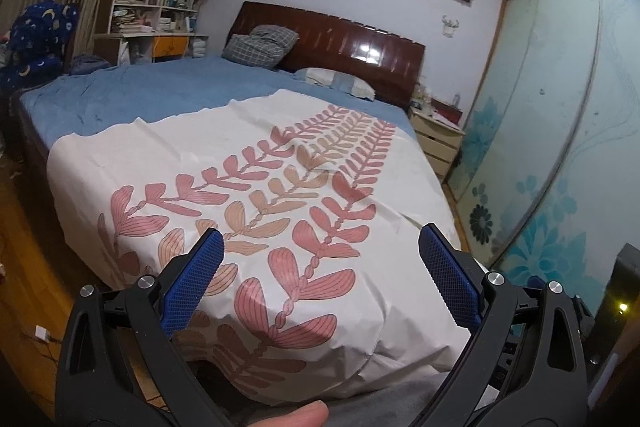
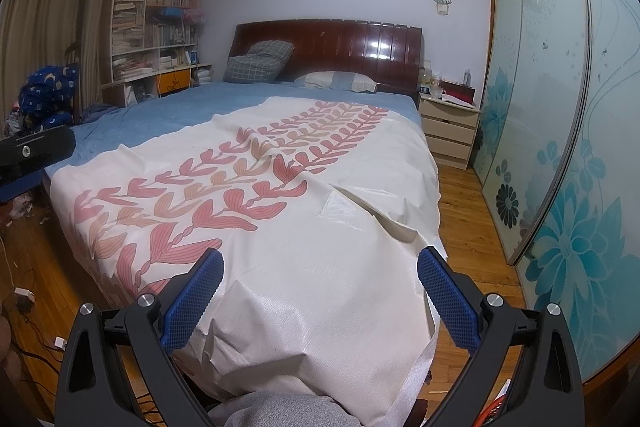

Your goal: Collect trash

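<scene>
My left gripper is open, its blue pads spread wide above the foot of a bed, with nothing between them. My right gripper is open too, over the same end of the bed and also empty. The bed carries a white sheet with pink leaf prints over a blue cover. No trash shows on the bed. Small pale scraps lie on the wooden floor by the bed's left side. A thumb rests at the bottom edge of the left wrist view.
A nightstand and sliding wardrobe doors stand to the right, with a strip of wooden floor between them and the bed. A bookshelf and a chair with blue clothes are at left. Cables and white plugs lie on the floor.
</scene>
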Tool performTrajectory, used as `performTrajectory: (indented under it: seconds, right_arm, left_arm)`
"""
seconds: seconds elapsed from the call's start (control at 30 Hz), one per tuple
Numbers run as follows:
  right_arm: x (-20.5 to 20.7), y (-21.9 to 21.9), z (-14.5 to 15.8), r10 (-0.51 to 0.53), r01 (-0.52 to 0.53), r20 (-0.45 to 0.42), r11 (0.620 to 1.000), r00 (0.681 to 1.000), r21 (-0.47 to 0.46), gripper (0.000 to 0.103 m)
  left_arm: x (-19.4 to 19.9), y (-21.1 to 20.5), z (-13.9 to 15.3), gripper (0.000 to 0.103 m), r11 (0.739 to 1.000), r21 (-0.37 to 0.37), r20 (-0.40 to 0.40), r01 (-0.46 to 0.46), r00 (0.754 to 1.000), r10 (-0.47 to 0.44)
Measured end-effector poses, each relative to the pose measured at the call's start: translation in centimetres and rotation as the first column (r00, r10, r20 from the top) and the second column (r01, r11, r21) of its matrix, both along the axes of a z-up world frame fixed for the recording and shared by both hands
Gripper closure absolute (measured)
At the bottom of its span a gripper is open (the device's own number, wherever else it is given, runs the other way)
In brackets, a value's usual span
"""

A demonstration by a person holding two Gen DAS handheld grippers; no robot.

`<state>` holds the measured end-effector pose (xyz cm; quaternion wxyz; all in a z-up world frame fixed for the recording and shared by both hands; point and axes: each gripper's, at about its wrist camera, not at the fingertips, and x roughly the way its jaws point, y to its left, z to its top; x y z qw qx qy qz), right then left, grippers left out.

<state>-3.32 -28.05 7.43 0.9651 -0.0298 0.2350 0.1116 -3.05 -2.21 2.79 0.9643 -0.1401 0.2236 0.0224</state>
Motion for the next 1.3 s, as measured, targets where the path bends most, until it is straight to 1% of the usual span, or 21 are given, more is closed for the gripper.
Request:
performTrajectory:
  seconds: [0.6,0.63,0.77,0.8,0.83,0.9,0.97,1.0,1.03,1.07,1.1,1.13,1.17,1.23,1.3]
  right_arm:
    - [0.0,0.0,0.1,0.001,-0.001,0.001,1.0,1.0,-0.001,0.007]
    - [0.1,0.0,0.1,0.001,-0.001,0.0,1.0,1.0,-0.001,0.007]
    - [0.1,0.1,-0.1,0.005,-0.005,-0.001,1.0,1.0,-0.002,0.007]
    - [0.0,0.1,-0.2,0.006,-0.006,-0.001,1.0,1.0,-0.002,0.007]
    - [0.0,0.1,-0.1,0.005,-0.005,-0.002,1.0,1.0,-0.002,0.007]
    - [0.0,0.2,-0.1,0.006,-0.006,-0.003,1.0,1.0,-0.001,0.007]
    - [0.0,0.2,-0.2,0.006,-0.006,-0.003,1.0,1.0,0.0,0.007]
    - [0.0,0.3,-0.2,0.007,-0.007,-0.004,1.0,1.0,0.0,0.007]
    - [0.0,0.2,-0.2,0.006,-0.006,-0.004,1.0,1.0,0.0,0.007]
    - [0.0,0.2,-0.2,0.005,-0.005,-0.004,1.0,1.0,0.0,0.007]
    - [0.0,0.2,-0.2,0.005,-0.005,-0.005,1.0,1.0,0.001,0.007]
    - [0.0,0.2,-0.2,0.006,-0.006,-0.005,1.0,1.0,0.0,0.007]
    - [0.0,0.2,-0.2,0.006,-0.006,-0.004,1.0,1.0,0.0,0.007]
    - [0.0,0.2,-0.2,0.006,-0.006,-0.005,1.0,1.0,0.001,0.007]
    - [-0.1,0.3,-0.3,0.006,-0.006,-0.006,1.0,1.0,0.001,0.007]
  left_arm:
    - [0.0,-0.4,0.0,0.006,1.0,0.012,-0.006,0.012,1.0,-0.012]
    - [0.0,-0.4,-0.1,0.006,1.0,0.004,-0.008,0.008,1.0,-0.008]
    - [0.3,0.6,-0.2,0.006,0.996,-0.085,-0.022,-0.028,0.999,0.027]
    - [0.3,0.6,-0.3,0.006,0.995,-0.087,-0.023,-0.042,0.999,0.04]
    - [0.2,0.6,-0.3,0.006,0.995,-0.072,-0.012,-0.068,0.998,0.067]
    - [-0.3,0.5,-0.1,0.006,0.994,-0.039,0.034,-0.106,0.994,0.107]
    - [-0.6,0.6,0.0,0.006,0.992,-0.039,0.054,-0.12,0.991,0.122]
    - [-1.0,0.6,0.1,0.006,0.994,-0.048,0.095,-0.095,0.991,0.099]
    - [-1.3,0.6,0.3,0.006,0.994,-0.051,0.115,-0.1,0.988,0.106]
    - [-1.4,0.7,0.3,0.006,0.993,-0.06,0.118,-0.105,0.987,0.112]
    - [-1.1,0.9,0.3,0.006,0.991,-0.067,0.1,-0.114,0.988,0.121]
    - [-0.7,1.0,0.1,0.006,0.99,-0.078,0.064,-0.121,0.99,0.126]
    - [-0.4,1.0,0.0,0.006,0.99,-0.074,0.046,-0.119,0.991,0.123]
    - [0.0,0.8,-0.1,0.006,0.991,-0.051,0.028,-0.122,0.992,0.123]
    - [0.2,0.5,-0.2,0.006,0.993,-0.044,0.019,-0.11,0.994,0.111]
